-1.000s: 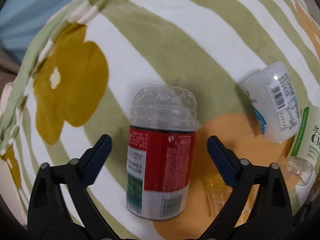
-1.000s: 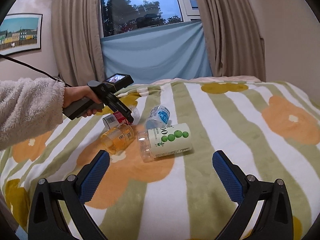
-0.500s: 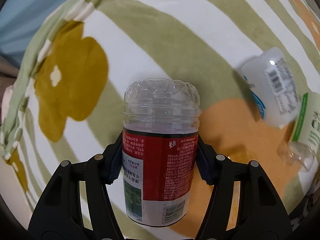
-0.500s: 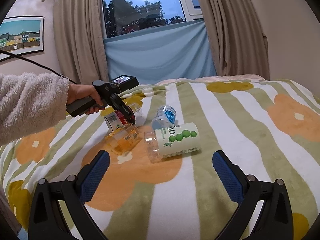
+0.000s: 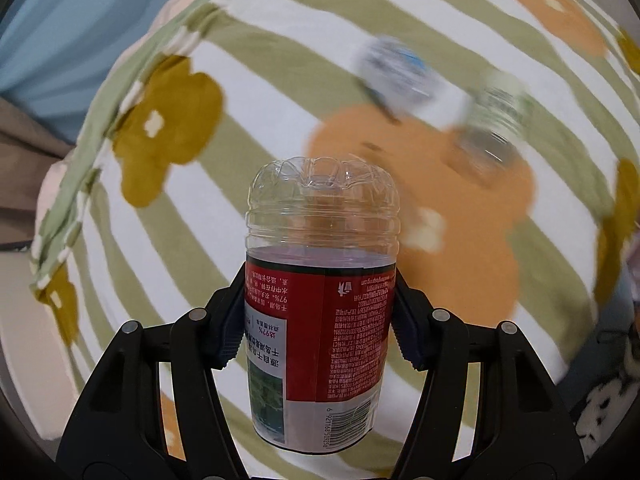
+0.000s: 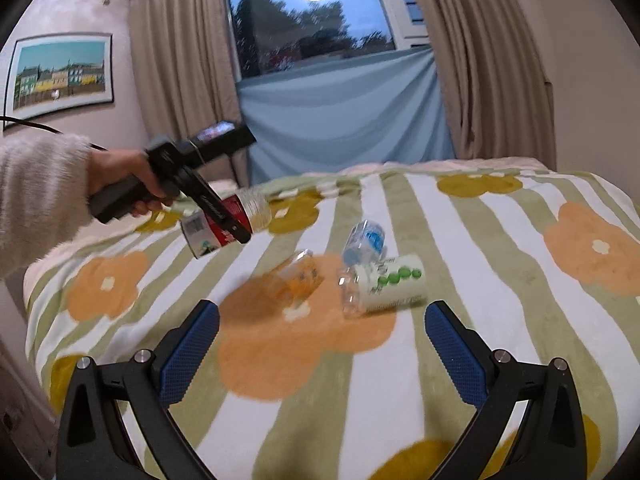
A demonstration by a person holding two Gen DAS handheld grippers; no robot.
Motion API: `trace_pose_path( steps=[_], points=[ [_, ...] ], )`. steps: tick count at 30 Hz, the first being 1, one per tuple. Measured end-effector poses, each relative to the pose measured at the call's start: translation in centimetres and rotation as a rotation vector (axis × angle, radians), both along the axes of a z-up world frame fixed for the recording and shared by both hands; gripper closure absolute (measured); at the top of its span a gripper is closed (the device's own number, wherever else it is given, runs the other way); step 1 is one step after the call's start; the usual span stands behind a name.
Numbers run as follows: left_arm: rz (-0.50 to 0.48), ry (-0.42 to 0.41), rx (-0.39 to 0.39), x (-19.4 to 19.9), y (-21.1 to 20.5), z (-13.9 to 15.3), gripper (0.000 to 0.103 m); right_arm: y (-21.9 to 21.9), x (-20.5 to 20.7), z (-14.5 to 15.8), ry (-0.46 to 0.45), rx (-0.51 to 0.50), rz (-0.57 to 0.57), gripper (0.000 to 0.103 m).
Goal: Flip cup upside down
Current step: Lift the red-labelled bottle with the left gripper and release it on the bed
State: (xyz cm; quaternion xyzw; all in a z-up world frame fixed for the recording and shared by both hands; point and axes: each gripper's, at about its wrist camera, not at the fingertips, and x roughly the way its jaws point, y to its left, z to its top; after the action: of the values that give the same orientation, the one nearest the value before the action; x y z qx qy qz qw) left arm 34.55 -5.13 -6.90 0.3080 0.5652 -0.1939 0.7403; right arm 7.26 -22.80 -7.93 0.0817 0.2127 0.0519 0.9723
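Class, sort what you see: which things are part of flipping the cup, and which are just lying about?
In the job:
- red-label cup
- left gripper, shut on it

Lying about on the blanket:
- orange cup
- blue-label cup
- green-dot cup
- right gripper, open

A home bedroom: flowered bedspread [image 6: 460,232], curtained window [image 6: 312,20], framed picture [image 6: 60,74] on wall

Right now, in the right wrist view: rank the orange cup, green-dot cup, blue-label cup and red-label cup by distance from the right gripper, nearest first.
1. and 2. orange cup, centre-left, and green-dot cup, centre-right: too close to call from the right gripper.
3. blue-label cup, just behind the green-dot cup.
4. red-label cup, far left, lifted off the blanket in the left gripper.
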Motion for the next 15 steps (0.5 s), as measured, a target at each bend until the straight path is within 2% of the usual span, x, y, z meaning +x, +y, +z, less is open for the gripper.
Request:
trace_pose_path(
  steps=[2, 5, 7, 11, 15],
  points=[
    [-0.018, -0.004, -0.009, -2.4, -0.9, -0.5, 0.044, 0.3, -0.5, -0.3, 0.047, -0.027, 0.026, 0.0],
    [-0.056, 0.007, -0.069, -7.0, -2.7, -2.0, 0.044, 0.7, -1.3, -1.0, 0.114, -0.069, 0.049, 0.0],
    [-0.059, 0.049, -0.121, -9.3, -3.8, -3.7, 0.044, 0.8, -1.9, -1.4, 0.15, -0.083, 0.063, 0.0],
    [-0.082, 0.072, -0.147, -12.4, -6.0, -6.6, 0.044, 0.8, -3.1, -2.3, 0.214, -0.109, 0.084, 0.0],
    [-0.052, 0.113, -0.136, -13.1, -7.2, -9.2, 0.044, 0.7, -4.2, -2.9, 0.25, -0.108, 0.091, 0.0]
  ],
)
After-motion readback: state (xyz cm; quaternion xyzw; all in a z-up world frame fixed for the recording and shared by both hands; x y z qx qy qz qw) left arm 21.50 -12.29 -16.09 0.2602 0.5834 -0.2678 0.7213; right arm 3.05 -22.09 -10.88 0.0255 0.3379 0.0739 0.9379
